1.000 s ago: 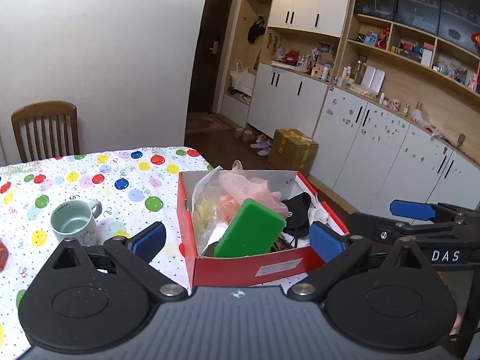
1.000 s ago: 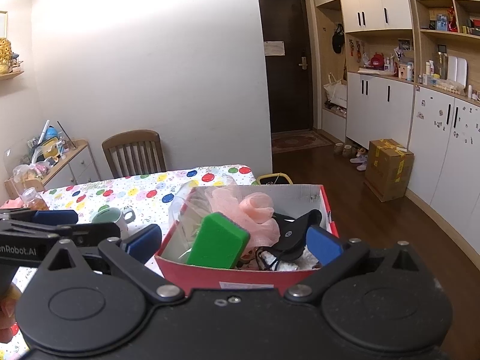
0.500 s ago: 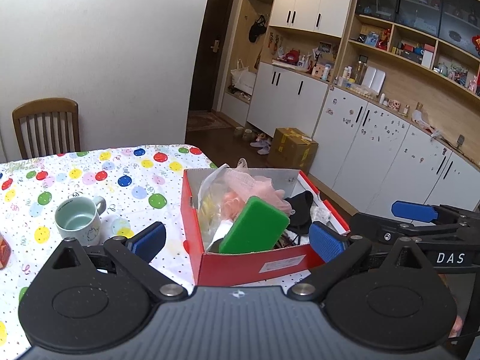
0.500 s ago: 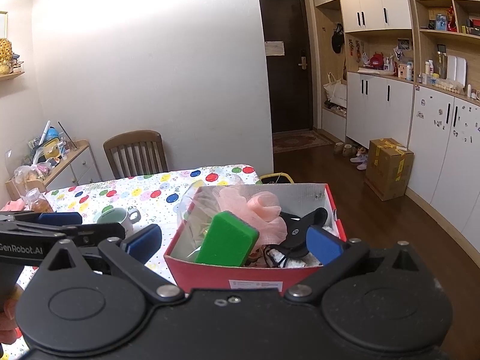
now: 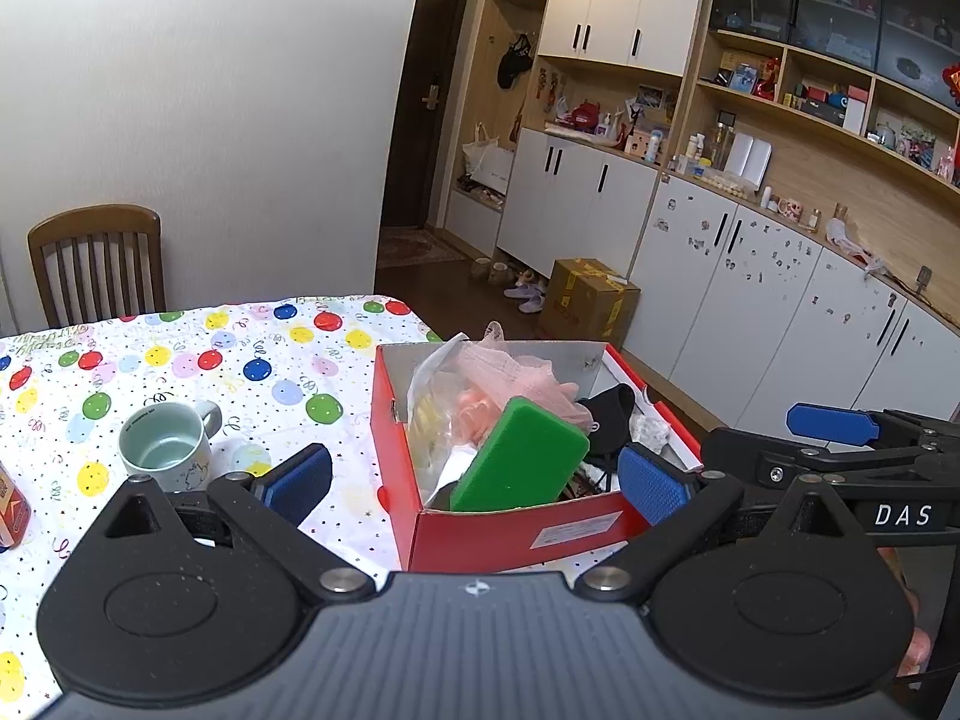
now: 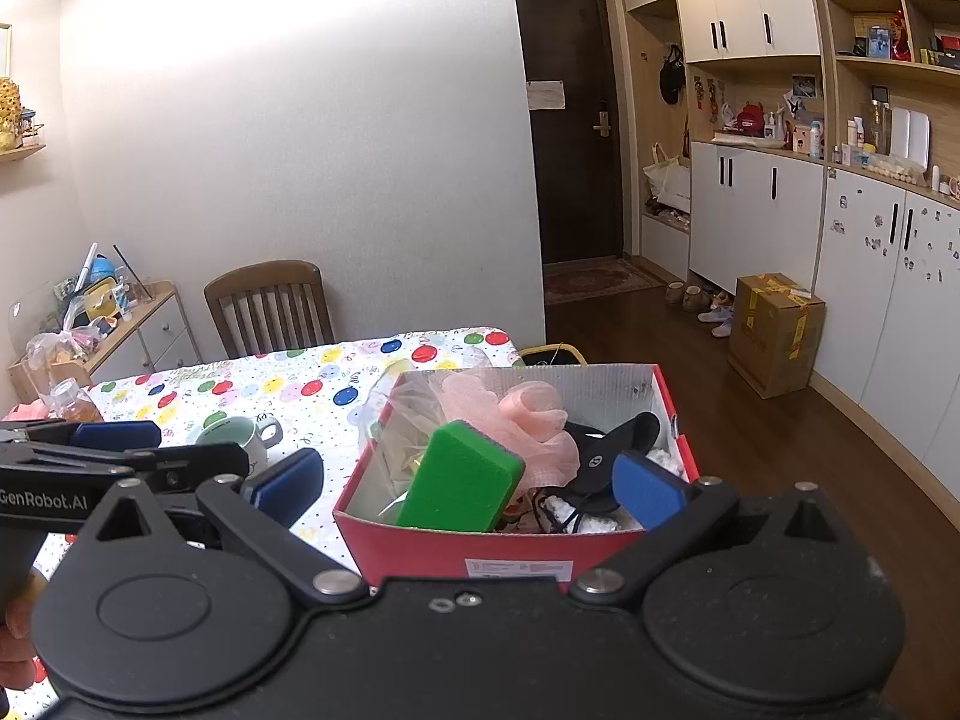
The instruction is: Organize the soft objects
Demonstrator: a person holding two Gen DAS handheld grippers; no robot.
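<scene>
Both hand-held grippers drawn slightly back from the red shoebox [image 5: 510, 531] at the counter's right edge, left hand-held gripper [image 5: 474, 483] open, right hand-held gripper [image 6: 468, 486] open, green sponge [image 6: 459, 483] upright inside the box.

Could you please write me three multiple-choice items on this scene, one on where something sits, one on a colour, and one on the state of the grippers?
1. Where does the green sponge sit?
A. On the tablecloth beside the mug
B. Inside the red box
C. On the chair seat

2. What colour are the pads on the gripper fingers?
A. Blue
B. Yellow
C. White

3. What state are the left gripper and right gripper in?
A. Both shut on the sponge
B. One open, one shut
C. Both open, holding nothing

Answers: 1 B, the sponge leans among the items within the box walls. 2 A, blue pads show in both views. 3 C, each pair of fingers is spread wide with nothing between.
</scene>
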